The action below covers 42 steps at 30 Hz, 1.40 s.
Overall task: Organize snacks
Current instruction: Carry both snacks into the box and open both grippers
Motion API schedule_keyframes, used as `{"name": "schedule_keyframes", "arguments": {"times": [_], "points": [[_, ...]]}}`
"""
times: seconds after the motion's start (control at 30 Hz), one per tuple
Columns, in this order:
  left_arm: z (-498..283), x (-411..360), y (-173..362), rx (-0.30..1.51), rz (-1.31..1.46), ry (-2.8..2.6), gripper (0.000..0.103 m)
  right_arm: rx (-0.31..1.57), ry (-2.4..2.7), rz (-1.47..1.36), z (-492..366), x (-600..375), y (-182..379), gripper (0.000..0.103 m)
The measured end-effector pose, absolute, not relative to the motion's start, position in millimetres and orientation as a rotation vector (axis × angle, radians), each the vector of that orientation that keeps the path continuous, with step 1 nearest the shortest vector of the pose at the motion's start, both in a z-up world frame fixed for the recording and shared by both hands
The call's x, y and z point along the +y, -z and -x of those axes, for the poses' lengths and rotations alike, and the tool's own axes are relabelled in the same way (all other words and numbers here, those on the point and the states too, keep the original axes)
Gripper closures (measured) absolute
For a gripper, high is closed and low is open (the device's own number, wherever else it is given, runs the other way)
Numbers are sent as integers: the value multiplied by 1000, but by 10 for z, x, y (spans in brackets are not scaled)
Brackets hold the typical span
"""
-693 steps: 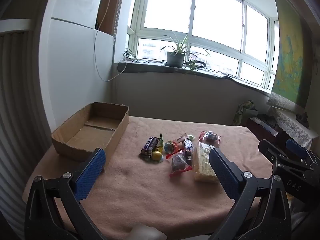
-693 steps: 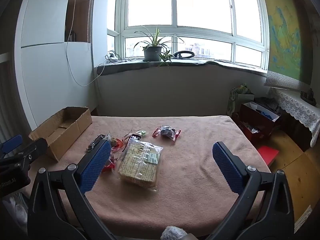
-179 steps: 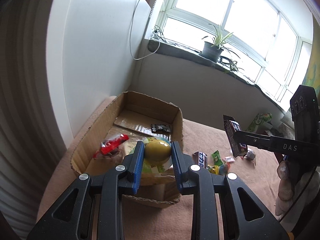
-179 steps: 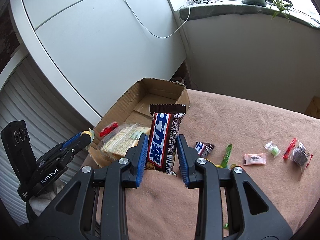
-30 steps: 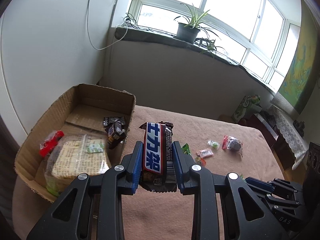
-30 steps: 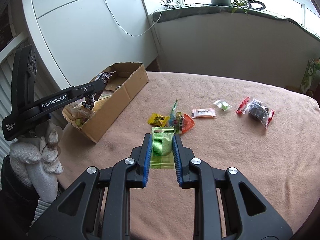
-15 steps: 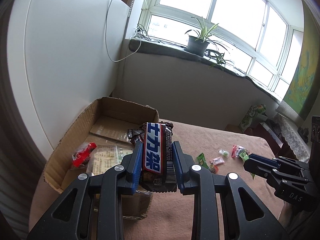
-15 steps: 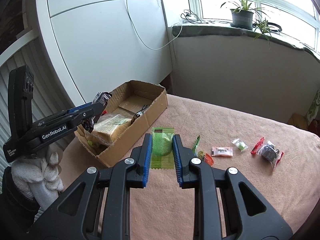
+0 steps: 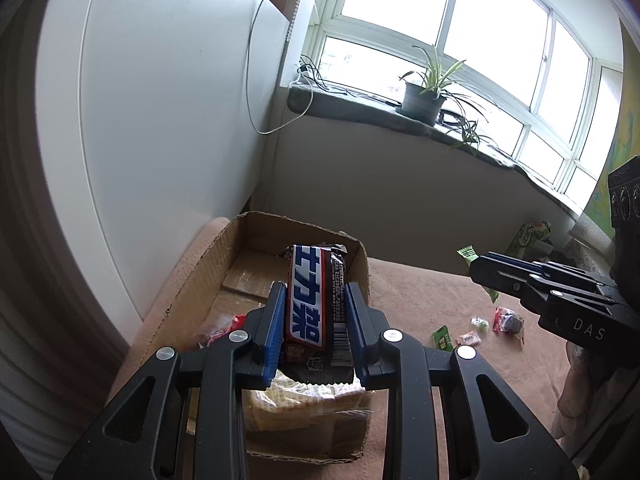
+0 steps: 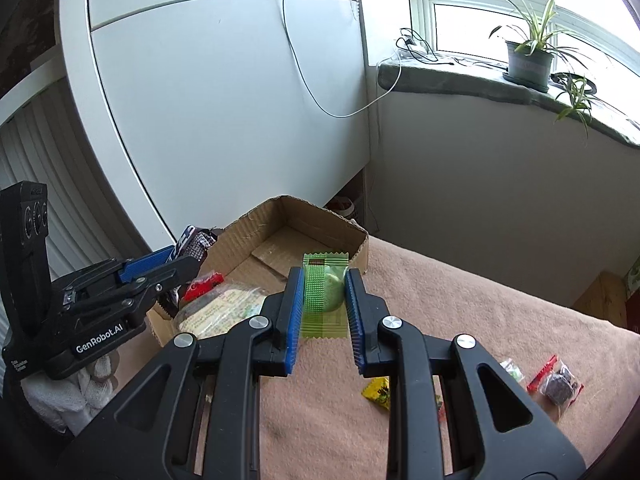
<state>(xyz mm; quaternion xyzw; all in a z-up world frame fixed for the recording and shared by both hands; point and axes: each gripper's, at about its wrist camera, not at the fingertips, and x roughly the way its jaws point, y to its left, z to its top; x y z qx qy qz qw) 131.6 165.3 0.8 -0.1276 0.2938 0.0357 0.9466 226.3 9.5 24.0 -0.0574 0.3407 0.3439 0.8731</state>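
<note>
My left gripper (image 9: pixel 313 300) is shut on a brown, blue and white chocolate bar (image 9: pixel 313 304), held upright above the near half of the cardboard box (image 9: pixel 362 256). A clear pack of crackers (image 9: pixel 308 398) and a red-wrapped snack (image 9: pixel 218 326) lie in the box below it. My right gripper (image 10: pixel 322 286) is shut on a green snack packet (image 10: pixel 324 292), held over the box's right edge (image 10: pixel 360 246). The left gripper (image 10: pixel 188 258) with its bar shows at the left of the right wrist view. The right gripper (image 9: pixel 478 266) shows at the right of the left wrist view.
The box stands at the left end of a table under a pinkish blanket (image 10: pixel 460 320). Loose small snacks lie on the blanket: a yellow packet (image 10: pixel 378 392), a red-edged dark one (image 10: pixel 558 386), a green one (image 9: pixel 442 338). A white cabinet (image 10: pixel 240 100) rises behind the box.
Both grippers have moved left toward the box with their snacks. The chocolate bar now hangs over the box's inside and the green packet has reached the box's right edge.
</note>
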Motion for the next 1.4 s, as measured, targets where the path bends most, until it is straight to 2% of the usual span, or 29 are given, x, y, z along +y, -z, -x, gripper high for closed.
{"name": "schedule_keyframes", "arguments": {"times": [0.87, 0.93, 0.97, 1.0, 1.07, 1.13, 1.2, 1.4], "points": [[-1661, 1953, 220, 658, 290, -104, 76, 806, -746, 153, -3008, 920, 91, 81], [-1676, 1962, 223, 662, 293, -105, 76, 810, -749, 132, -3034, 905, 85, 79], [-1679, 1971, 225, 663, 296, -106, 75, 812, -748, 122, -3047, 896, 80, 72], [-1684, 1979, 225, 662, 300, -106, 75, 814, -746, 113, -3057, 885, 73, 58], [-1681, 1988, 222, 662, 306, -108, 74, 809, -748, 93, -3057, 858, 50, 42], [-1675, 1991, 207, 656, 308, -108, 71, 805, -742, 87, -3042, 828, 23, 41], [-1650, 1982, 184, 649, 306, -112, 60, 799, -736, 88, -3016, 790, -12, 41], [-1563, 1940, 113, 633, 300, -108, 60, 784, -737, 78, -2920, 644, -134, 41]]}}
